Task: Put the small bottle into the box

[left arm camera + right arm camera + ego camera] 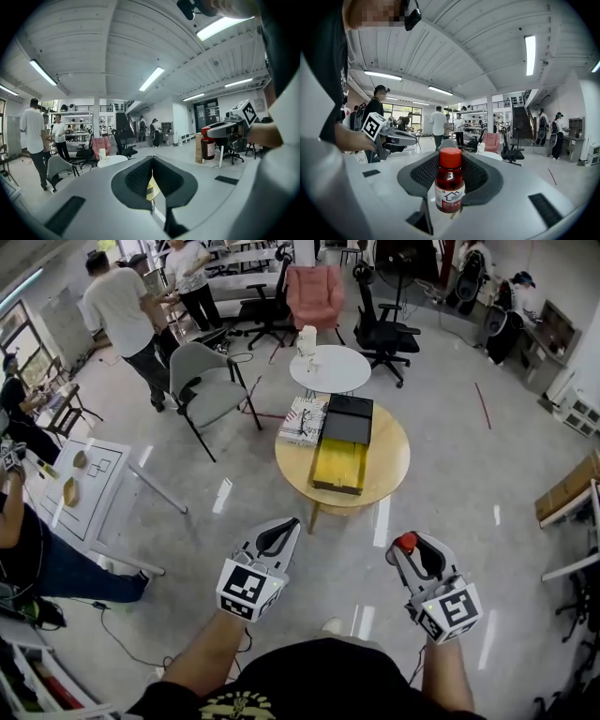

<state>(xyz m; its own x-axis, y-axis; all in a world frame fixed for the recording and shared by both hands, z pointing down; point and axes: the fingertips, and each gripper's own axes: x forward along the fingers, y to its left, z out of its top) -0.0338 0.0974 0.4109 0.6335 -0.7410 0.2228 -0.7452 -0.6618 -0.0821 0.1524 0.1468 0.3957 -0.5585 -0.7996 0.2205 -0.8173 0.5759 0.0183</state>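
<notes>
Red-capped small bottle (449, 185) pinched betw jaws of right gripper (411, 549), cap up, label facing camera.
Risk: smooth wall, so bottle may slip or pivot in carry.
Risk: box (339, 465) on table (390, 465) well ahead; tilted release could hit rim.
Left gripper (151, 160): jaws pressed together, empty.

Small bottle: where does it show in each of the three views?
Head view: small bottle lower right, red cap showing in the right gripper.
Left gripper view: right of centre, in that gripper.
Right gripper view: dead centre, between the jaws.
Shared landmark: the pink armchair.
</notes>
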